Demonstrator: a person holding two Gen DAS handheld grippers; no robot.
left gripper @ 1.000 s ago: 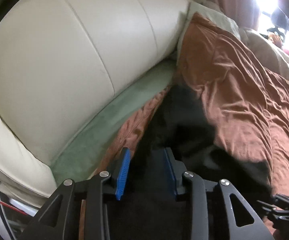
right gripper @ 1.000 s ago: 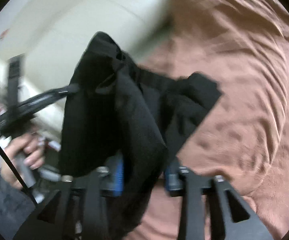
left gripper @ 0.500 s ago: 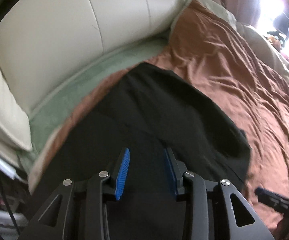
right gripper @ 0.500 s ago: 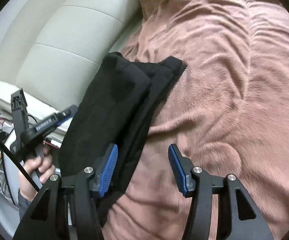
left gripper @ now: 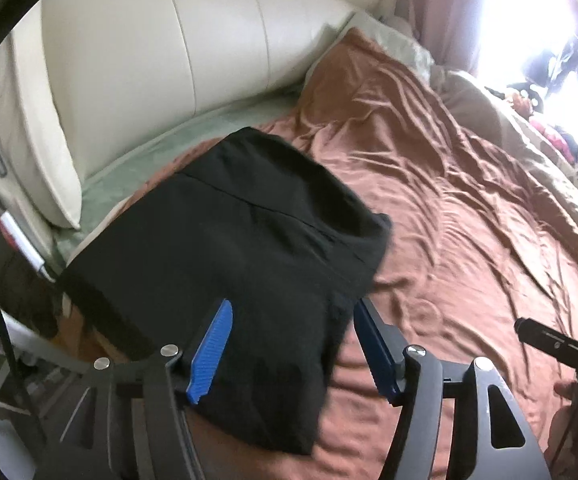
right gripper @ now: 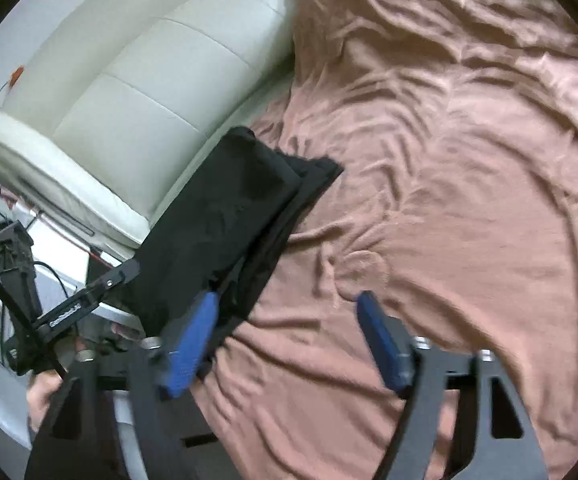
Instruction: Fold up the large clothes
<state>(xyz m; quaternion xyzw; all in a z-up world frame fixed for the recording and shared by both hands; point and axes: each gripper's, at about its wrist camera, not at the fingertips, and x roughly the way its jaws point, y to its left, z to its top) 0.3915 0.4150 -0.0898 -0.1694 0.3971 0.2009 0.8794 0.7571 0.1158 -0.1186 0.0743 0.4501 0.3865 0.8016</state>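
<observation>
A folded black garment [left gripper: 249, 248] lies flat on the brown bedsheet [left gripper: 449, 220], close to the cream headboard [left gripper: 169, 60]. My left gripper [left gripper: 292, 303] hovers over the garment's near edge. Its jaws are opening, and its blue pads stand apart from the cloth without pinching it. In the right wrist view the garment [right gripper: 229, 208] lies to the left. My right gripper [right gripper: 285, 297] is over the bare sheet [right gripper: 449, 200]. Its jaws are opening too, with nothing between them, and its left finger overlaps the garment's corner.
A pale green underlay [left gripper: 137, 160] shows between the sheet and the headboard. A beige duvet [left gripper: 529, 152] is bunched at the far right under a bright window [left gripper: 529, 20]. Cables and equipment [right gripper: 13, 256] stand beside the bed on the left. A hand [right gripper: 45, 392] holds the other gripper.
A second ago both grippers held the black garment up in the air. It now lies folded on the sheet, both jaws have widened off it, and both grippers have drawn back.
</observation>
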